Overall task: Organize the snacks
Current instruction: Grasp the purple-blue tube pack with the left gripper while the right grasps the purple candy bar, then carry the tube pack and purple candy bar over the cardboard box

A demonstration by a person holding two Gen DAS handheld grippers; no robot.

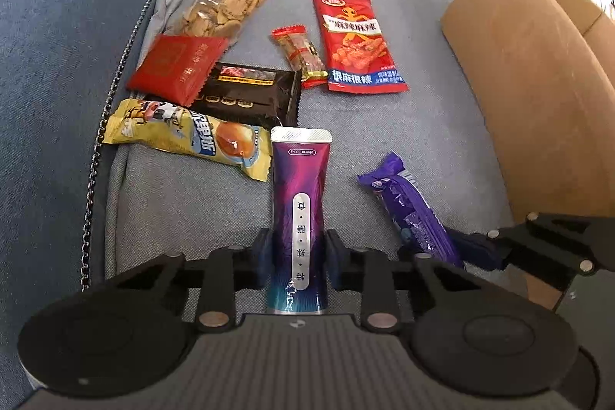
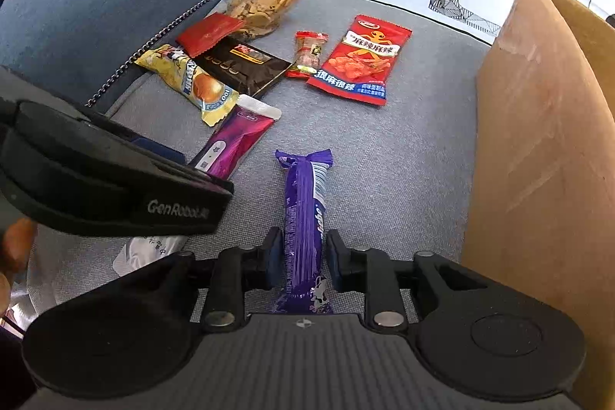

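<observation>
Each tool is clamped on one snack: left tool (image 1: 300, 252) on magenta sachet (image 1: 300, 179), right tool (image 2: 303, 256) on purple bar (image 2: 305, 202).

Magenta-purple gradient sachet (image 1: 300, 206); violet bar wrapper (image 2: 305, 221); red chili packet (image 1: 355, 43); grey-blue cushion (image 1: 192, 210).

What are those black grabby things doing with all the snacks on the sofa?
A person is sorting snacks with two handheld grippers. The left gripper has its fingers on either side of a purple-pink stick packet, and the right gripper is pinching a purple wafer bar. The other snacks, like the red spicy strips packet, lie on the grey cushion beside a cardboard box.
</observation>
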